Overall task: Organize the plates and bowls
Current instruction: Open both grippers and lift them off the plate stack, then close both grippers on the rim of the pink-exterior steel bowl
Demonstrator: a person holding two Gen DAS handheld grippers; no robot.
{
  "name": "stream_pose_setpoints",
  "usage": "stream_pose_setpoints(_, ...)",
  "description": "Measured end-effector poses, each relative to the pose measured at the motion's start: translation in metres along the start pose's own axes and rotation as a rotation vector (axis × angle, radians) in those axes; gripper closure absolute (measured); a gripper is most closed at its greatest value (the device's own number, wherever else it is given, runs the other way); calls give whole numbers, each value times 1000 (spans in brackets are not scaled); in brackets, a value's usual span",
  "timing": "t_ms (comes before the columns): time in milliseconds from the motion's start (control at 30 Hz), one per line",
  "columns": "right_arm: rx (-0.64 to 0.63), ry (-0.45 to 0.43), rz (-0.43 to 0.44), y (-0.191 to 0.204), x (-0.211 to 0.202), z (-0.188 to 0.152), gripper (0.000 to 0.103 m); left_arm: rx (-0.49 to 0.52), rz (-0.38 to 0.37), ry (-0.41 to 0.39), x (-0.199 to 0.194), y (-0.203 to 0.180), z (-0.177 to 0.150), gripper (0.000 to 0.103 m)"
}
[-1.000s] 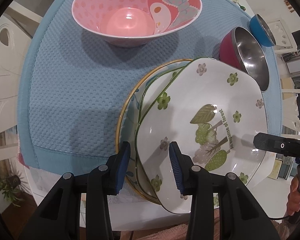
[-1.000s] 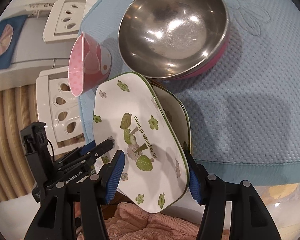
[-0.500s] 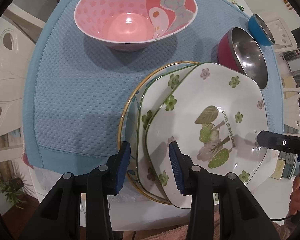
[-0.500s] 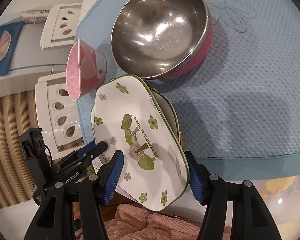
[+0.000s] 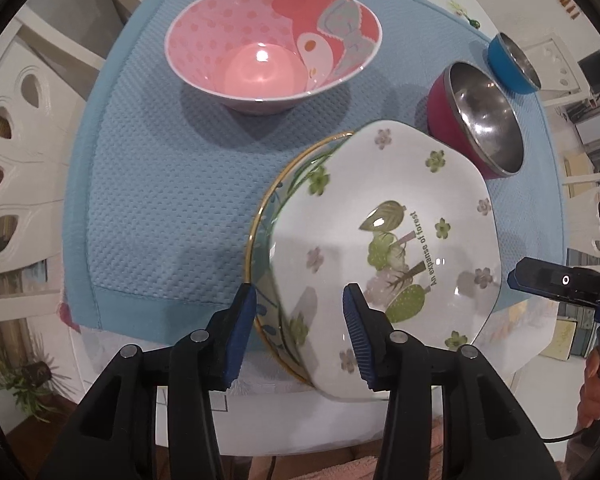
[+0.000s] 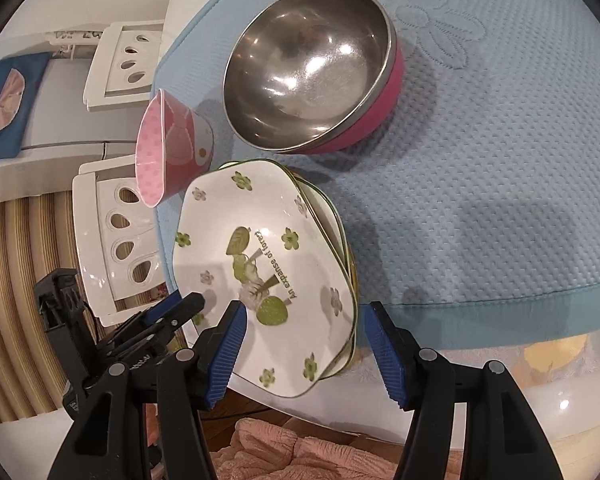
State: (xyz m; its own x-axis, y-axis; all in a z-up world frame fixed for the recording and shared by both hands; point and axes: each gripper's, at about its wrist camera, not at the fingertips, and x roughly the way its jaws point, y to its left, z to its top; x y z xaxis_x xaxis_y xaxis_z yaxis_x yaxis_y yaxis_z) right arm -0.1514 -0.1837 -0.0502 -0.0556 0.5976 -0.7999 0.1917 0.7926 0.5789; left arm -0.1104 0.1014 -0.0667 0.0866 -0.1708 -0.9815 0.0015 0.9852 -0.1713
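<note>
top plate: your square flower-print plate (image 5: 384,224) now sits tilted, its near rim raised off the plates below; a second ago it lay lower and more squarely nested on them.
stack beneath: a second green-rimmed plate (image 6: 342,236) and a gold-rimmed plate (image 5: 260,216) remain on the blue mat (image 5: 160,208), at the near edge of the counter (image 5: 260,420), partly overhanging the mat's hem.
left gripper (image 5: 298,320): your jaws are opening at this moment; they straddle the near rim of the stack. the outer pad is at the gold-rimmed plate's edge, the inner pad over the top plate's face. i see no firm pinch.
right gripper (image 6: 302,350): jaws at a middling width, set either side of the top plate's near corner. whether the pads press on it, i cannot tell.
bowls: the pink cartoon bowl (image 5: 272,56) stands toward the far edge of the mat, the steel bowl with red shell (image 6: 312,68) and the small blue bowl (image 5: 510,62) toward the far right corner. none is stacked.
finding: the top plate has shifted and lifted while the left jaws loosen, so in my judgement the plate stack is being squared up and the bowls are yet to be sorted.
risk: the tilted plate overhangs the counter edge; a loose hold could let it slide.
</note>
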Motion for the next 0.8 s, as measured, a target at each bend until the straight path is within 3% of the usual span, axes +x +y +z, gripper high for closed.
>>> stream_pose_setpoints(200, -6, -51, -24, 3, -29, -7, 44, -22, 1, -32, -26, 6, 7, 55)
stream_pose_setpoints(267, -18, -87, -20, 3, -53, -4, 44, -29, -3, -65, -42, 6, 10, 39)
stream_pose_setpoints(433, -75, -173, -35, 22, -107, 16, 44, -22, -10, -132, -79, -2, 27, 37)
stream_pose_setpoints(567, -146, -250, -25, 42, -149, 40, 44, 9, -66, -182, -102, -24, 48, 35)
stream_pose_setpoints(700, -180, -282, -25, 50, -162, 67, 39, 19, -90, -198, -94, -57, 75, 34)
stream_pose_setpoints(800, -187, -251, -19, 42, -151, 89, 39, -2, -102, -163, -73, -79, 89, 34)
